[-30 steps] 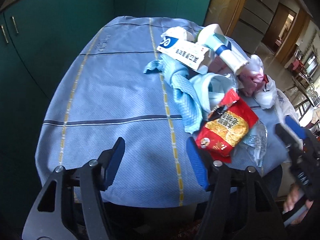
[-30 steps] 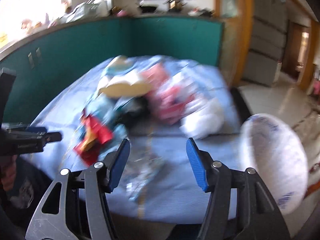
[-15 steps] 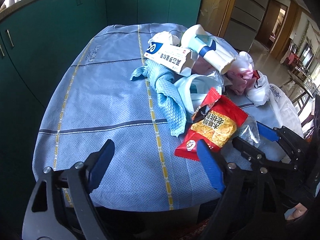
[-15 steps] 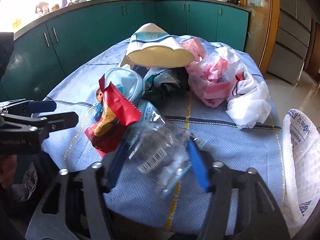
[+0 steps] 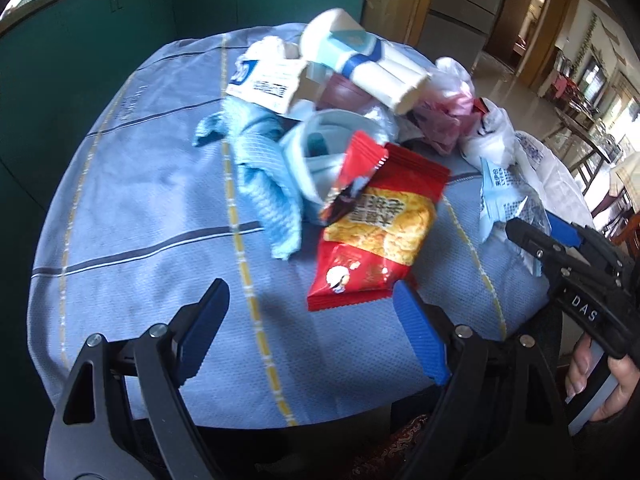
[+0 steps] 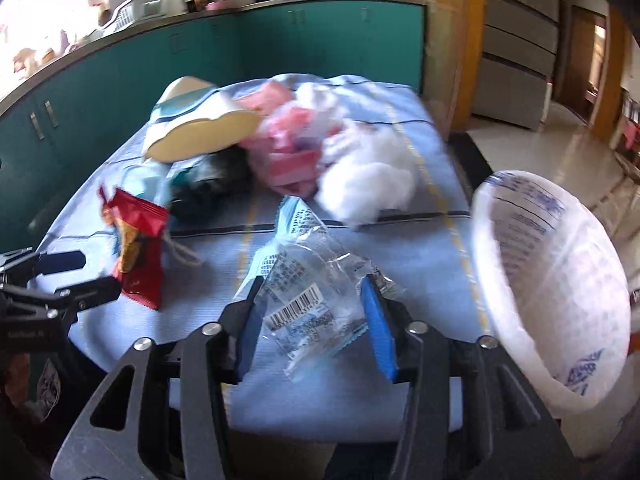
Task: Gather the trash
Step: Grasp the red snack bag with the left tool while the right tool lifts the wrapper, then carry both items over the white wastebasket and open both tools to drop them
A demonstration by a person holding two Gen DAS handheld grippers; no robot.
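Swung in lower and closer with the left tool (image 5: 310,312). Jaws just spread wide, released, nothing between them. Now framing the bottom edge of the red and yellow foil snack packet (image 5: 376,232), lying flat on the blue striped cloth of the tabletop (image 5: 140,208).

Over to the right tool (image 6: 314,312): clenched on the crumpled clear plastic wrapper with the barcode (image 6: 308,292). Pads against both its sides, drawn back a little from the pile, over the near part of the tabletop. Looks like one piece of trash secured.

Just beside it, off the tabletop's right edge: the open white plastic bag with blue print (image 6: 552,280). Probably the drop spot, so only a short swing across needed.

Further back, not yet collected: the light blue woven cleaning cloth (image 5: 260,168), the white printed carton (image 5: 268,80), the cream paper tubs with a blue band (image 5: 360,60), the pink and white plastic bags (image 6: 320,152). Plenty left to clear.
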